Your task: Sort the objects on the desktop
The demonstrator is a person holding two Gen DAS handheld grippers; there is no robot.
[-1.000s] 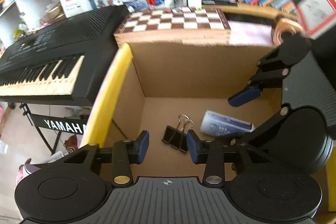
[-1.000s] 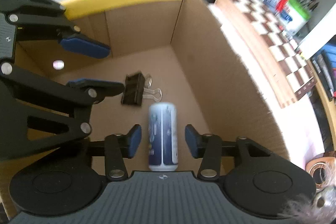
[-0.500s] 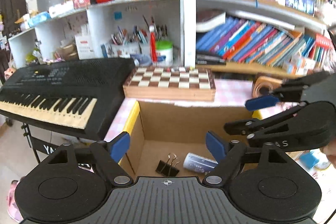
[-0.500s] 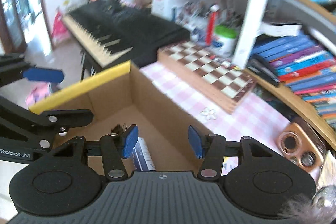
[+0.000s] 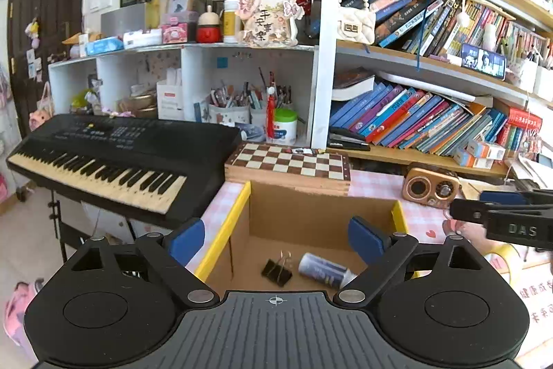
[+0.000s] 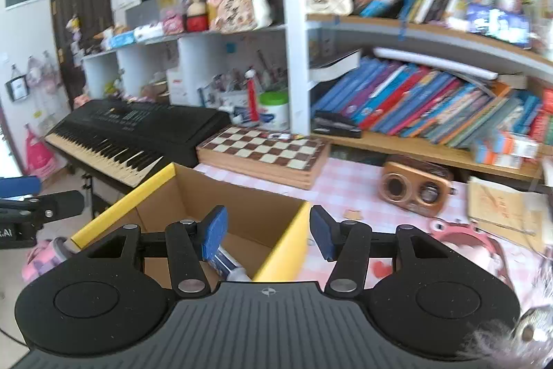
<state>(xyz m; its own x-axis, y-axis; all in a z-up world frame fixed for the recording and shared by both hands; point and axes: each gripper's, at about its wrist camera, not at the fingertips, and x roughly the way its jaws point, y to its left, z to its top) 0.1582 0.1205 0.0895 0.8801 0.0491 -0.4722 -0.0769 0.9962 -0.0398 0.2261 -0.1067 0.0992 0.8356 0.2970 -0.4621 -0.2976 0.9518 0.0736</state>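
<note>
An open cardboard box [image 5: 238, 213] with yellow-edged flaps stands on the pink checked tabletop. On its floor lie a black binder clip [image 5: 276, 270] and a blue-and-white tube [image 5: 323, 268]. My left gripper [image 5: 276, 239] hovers above and in front of the box; its jaws are opening wide with nothing between them. My right gripper [image 6: 269, 232] is open and empty over the box's right yellow flap [image 6: 287, 244], and the tube [image 6: 224, 261] shows just behind its left pad. Each gripper appears at the edge of the other's view.
A black keyboard [image 5: 114, 154] stands left of the box, with a wooden chessboard [image 5: 290, 161] behind it. A small wooden radio [image 5: 430, 189] sits to the right, and a pink object [image 6: 463, 237] and papers lie nearer. Crowded bookshelves [image 5: 414, 120] fill the back.
Both grippers have risen out of the box and drawn back, tilting up toward the shelves. The left jaws have spread much wider. Clip and tube stay on the box floor.
</note>
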